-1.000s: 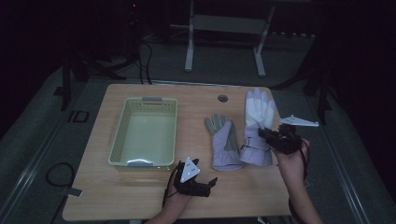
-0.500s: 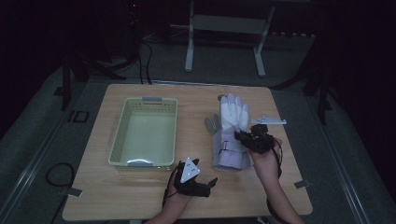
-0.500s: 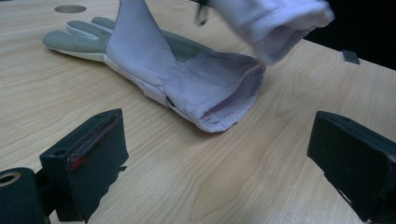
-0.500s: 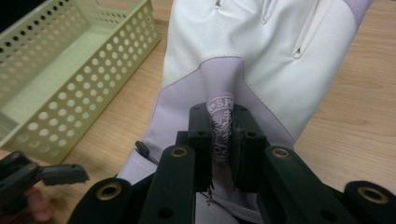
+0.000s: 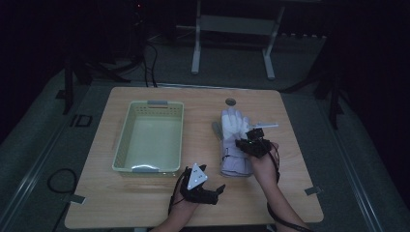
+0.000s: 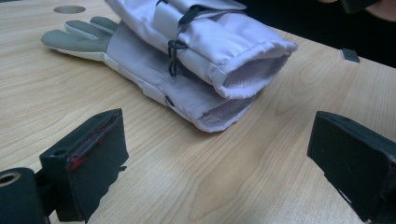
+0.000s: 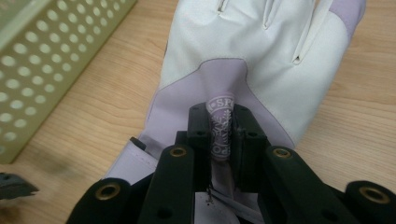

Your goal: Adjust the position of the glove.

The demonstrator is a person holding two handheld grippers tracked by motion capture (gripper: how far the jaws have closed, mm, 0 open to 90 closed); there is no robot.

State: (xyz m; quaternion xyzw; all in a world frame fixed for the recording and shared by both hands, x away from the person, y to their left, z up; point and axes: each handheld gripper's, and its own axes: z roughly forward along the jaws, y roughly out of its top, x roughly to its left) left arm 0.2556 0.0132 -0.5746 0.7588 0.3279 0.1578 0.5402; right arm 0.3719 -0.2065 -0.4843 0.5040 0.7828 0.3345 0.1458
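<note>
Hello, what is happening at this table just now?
A person works at a wooden table with a gripper in each hand. The right gripper is shut on a pinched fold of the upper glove, which lies on top of a second glove. The left gripper rests open on the table near the gloves' cuffs and holds nothing. A pale green basket stands to the left of the gloves, with nothing in it.

light: high view dim, room around the counter (image 5: 145, 212) near black, soft overhead glow on its top | gripper views: brighter, even | shadows: faint | glare: none | blur: smear at lower left edge of right gripper view | focus: near claws soft
</note>
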